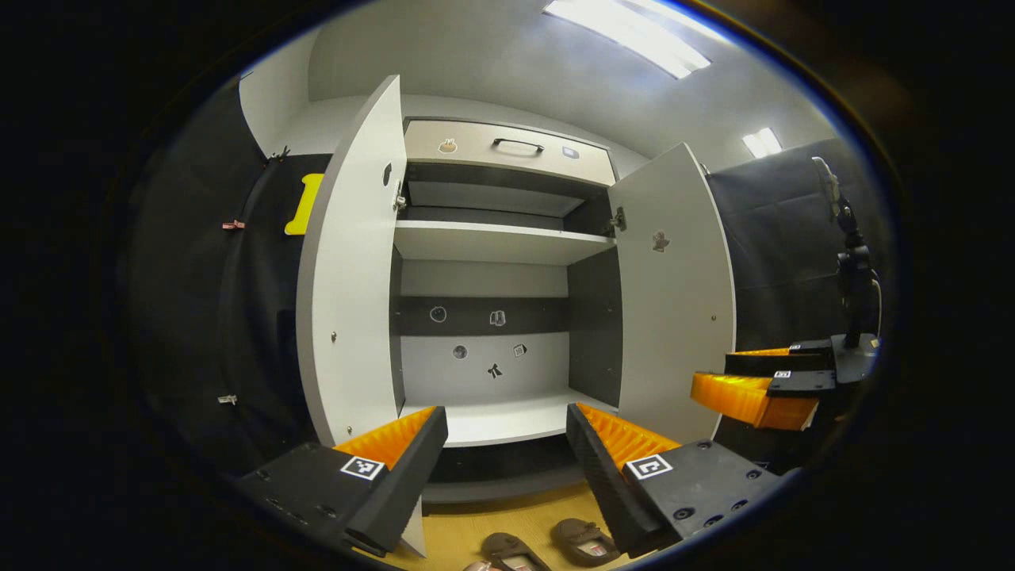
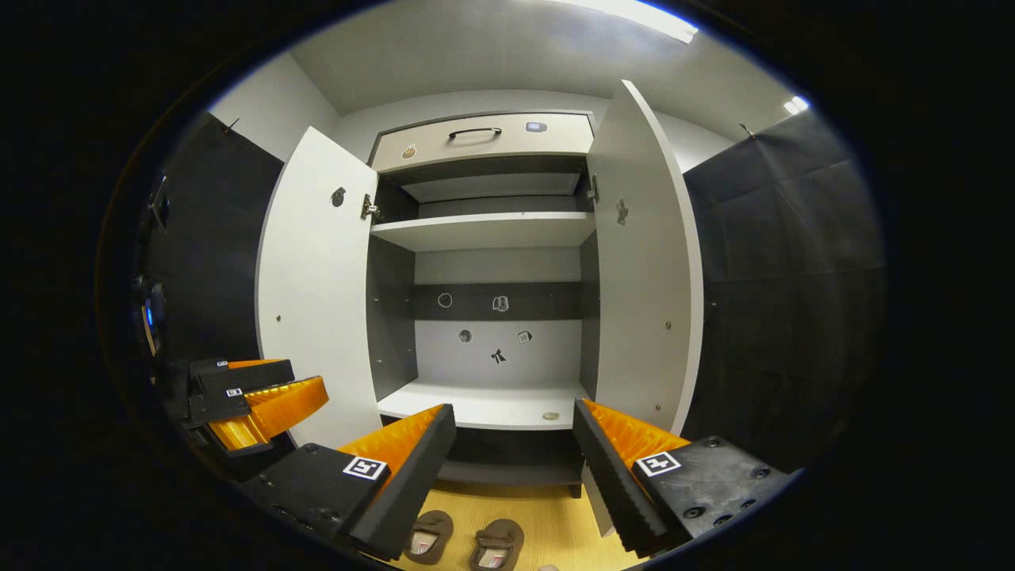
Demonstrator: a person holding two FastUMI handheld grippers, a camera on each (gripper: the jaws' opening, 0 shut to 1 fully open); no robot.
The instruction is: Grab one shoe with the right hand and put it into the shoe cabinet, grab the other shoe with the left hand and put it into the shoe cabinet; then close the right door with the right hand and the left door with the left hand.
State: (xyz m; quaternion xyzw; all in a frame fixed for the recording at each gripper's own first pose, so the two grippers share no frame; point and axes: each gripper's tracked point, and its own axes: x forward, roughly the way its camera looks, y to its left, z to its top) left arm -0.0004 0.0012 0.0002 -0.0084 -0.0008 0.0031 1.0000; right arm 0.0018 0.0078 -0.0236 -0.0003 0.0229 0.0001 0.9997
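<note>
Hovering wide open and holding nothing, left hand-held gripper point(image 1: 506, 456) and right hand-held gripper point(image 2: 514, 456), above two shoes point(image 2: 464, 541) lying before the open shoe cabinet point(image 2: 484, 408).

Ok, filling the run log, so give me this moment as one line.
shoes: on floor, ungrasped | left gripper: open | right gripper: open | cabinet doors: both open | bottom shelf: no shoes

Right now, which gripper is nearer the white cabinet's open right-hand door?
Right. The right gripper is directly before the white right door's lower edge; the left gripper faces the cabinet's middle, off to that door's left.
</note>
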